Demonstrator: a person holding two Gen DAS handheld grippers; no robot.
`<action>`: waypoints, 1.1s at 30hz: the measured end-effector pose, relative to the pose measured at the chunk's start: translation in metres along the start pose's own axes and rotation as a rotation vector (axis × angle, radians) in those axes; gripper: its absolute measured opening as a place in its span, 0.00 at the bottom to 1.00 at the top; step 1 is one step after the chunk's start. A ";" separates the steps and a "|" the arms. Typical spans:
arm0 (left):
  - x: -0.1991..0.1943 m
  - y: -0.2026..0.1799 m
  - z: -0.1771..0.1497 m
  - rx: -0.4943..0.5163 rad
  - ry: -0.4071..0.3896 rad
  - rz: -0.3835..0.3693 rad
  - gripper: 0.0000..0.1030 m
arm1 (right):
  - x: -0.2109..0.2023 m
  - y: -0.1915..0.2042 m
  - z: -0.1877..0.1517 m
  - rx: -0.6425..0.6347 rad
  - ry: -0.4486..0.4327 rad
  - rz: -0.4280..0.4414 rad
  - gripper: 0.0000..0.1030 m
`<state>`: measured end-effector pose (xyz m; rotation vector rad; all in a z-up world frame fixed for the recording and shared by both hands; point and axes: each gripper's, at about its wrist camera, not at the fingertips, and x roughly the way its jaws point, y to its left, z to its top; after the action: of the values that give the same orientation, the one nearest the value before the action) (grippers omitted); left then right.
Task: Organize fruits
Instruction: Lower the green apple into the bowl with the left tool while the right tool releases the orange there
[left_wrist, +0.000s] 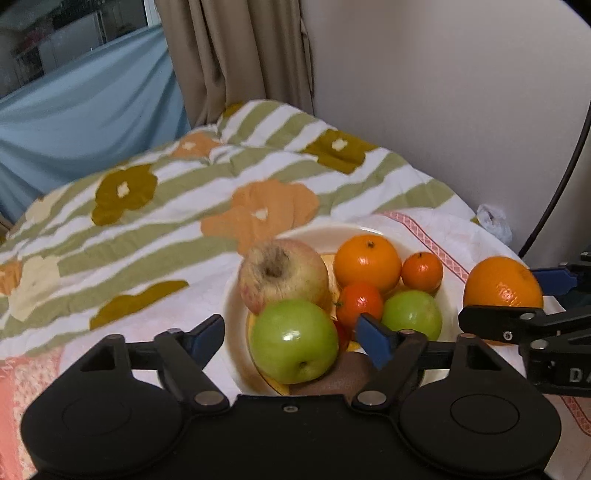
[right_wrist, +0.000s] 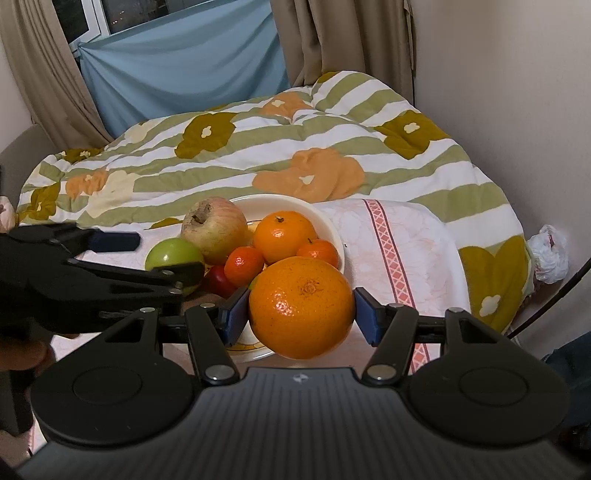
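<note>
A cream bowl (left_wrist: 332, 230) (right_wrist: 288, 199) on the bed holds a reddish apple (left_wrist: 282, 278), an orange (left_wrist: 367, 262), two small tangerines, and two green apples. The nearer green apple (left_wrist: 293, 339) (right_wrist: 170, 253) rests on the pile between the fingers of my left gripper (left_wrist: 291, 341) (right_wrist: 155, 254). Its blue pads stand clear of the apple on both sides, so it is open. My right gripper (right_wrist: 301, 314) (left_wrist: 513, 299) is shut on a large orange (right_wrist: 301, 306) (left_wrist: 502, 282), held just right of the bowl's near rim.
A striped floral quilt (right_wrist: 258, 147) lies bunched behind the bowl. Under the bowl is a white cloth with a pink band (right_wrist: 388, 251). The wall is close on the right, with a crumpled plastic bag (right_wrist: 550, 254) and a black cable (left_wrist: 561, 177) beside it. Curtains hang at the back.
</note>
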<state>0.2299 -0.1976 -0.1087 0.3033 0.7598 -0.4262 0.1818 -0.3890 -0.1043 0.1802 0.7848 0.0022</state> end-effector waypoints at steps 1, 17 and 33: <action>-0.002 0.001 0.000 0.000 0.001 0.001 0.80 | 0.000 0.000 0.000 -0.003 0.001 -0.001 0.73; -0.046 0.037 -0.022 -0.101 -0.004 0.070 0.80 | 0.020 0.055 -0.007 -0.222 0.006 0.056 0.73; -0.065 0.039 -0.044 -0.192 0.010 0.142 0.80 | 0.028 0.072 -0.023 -0.416 -0.083 0.011 0.95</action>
<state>0.1798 -0.1288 -0.0882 0.1777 0.7772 -0.2156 0.1904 -0.3123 -0.1279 -0.2091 0.6849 0.1660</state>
